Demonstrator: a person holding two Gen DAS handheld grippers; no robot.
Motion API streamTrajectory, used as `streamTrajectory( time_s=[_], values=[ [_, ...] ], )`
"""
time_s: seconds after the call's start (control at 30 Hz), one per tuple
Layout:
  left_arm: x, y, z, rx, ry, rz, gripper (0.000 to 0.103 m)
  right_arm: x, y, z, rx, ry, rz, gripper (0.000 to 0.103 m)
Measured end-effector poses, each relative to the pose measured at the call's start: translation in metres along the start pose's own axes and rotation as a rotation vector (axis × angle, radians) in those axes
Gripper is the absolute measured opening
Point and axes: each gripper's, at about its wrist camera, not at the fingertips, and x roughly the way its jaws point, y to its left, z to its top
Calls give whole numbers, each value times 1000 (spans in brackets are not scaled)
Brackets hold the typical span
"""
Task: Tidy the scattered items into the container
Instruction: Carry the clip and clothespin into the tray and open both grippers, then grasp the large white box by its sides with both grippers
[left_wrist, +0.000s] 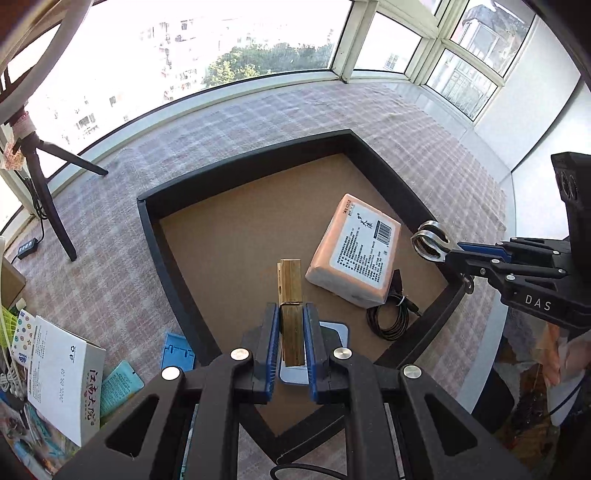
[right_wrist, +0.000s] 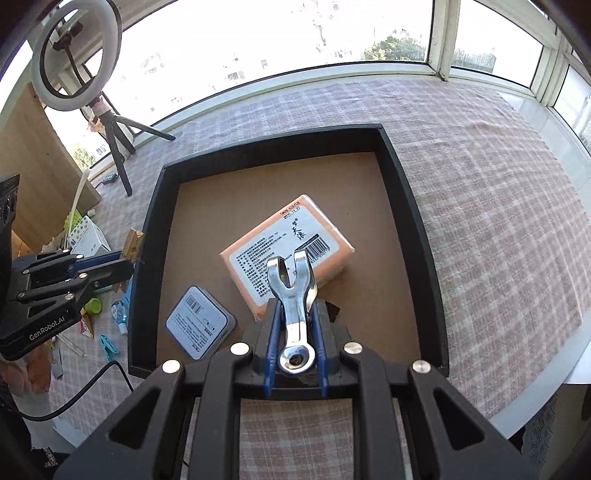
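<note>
Wood fills the left gripper (left_wrist: 290, 332): its blue pads clamp a clothespin (left_wrist: 290, 295) that stands upright at lower centre of the left wrist view, over the near part of the tray (left_wrist: 177, 266). The tray — black walls, brown cardboard floor — sits on a pink checked cloth (left_wrist: 110, 266) and takes up the middle of both views.

Inside it, a peach tissue pack (left_wrist: 356, 254) lies label-up right of centre, a coiled black cable (left_wrist: 391, 317) at its near corner. A grey-blue tin (right_wrist: 199, 326) lies flat in the tray's lower-left corner in the right wrist view.

At lower centre of that view the right gripper (right_wrist: 295, 332) is closed on a metal clip (right_wrist: 293, 295) — its forked end overlaps the pack's label; whether it touches cannot be told.

Loose items remain on the cloth at the left edge: a white box (left_wrist: 62, 373), a teal peg (right_wrist: 109, 347), a small bottle (right_wrist: 120, 312). A ring light (right_wrist: 79, 55) stands upper left.
</note>
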Motion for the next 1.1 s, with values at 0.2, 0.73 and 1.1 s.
streamTrajectory(
  time_s=[0.2, 0.73, 1.1],
  values=[
    [-2, -13, 1, 18, -25, 5, 80, -1, -11, 2, 46, -38, -15, 74],
    [-46, 113, -62, -214, -33, 190, 72, 19, 92, 27, -129, -57, 110, 73],
    [-70, 228, -149, -540, -13, 275, 62, 72, 237, 50, -444, 2, 210, 73]
  ],
)
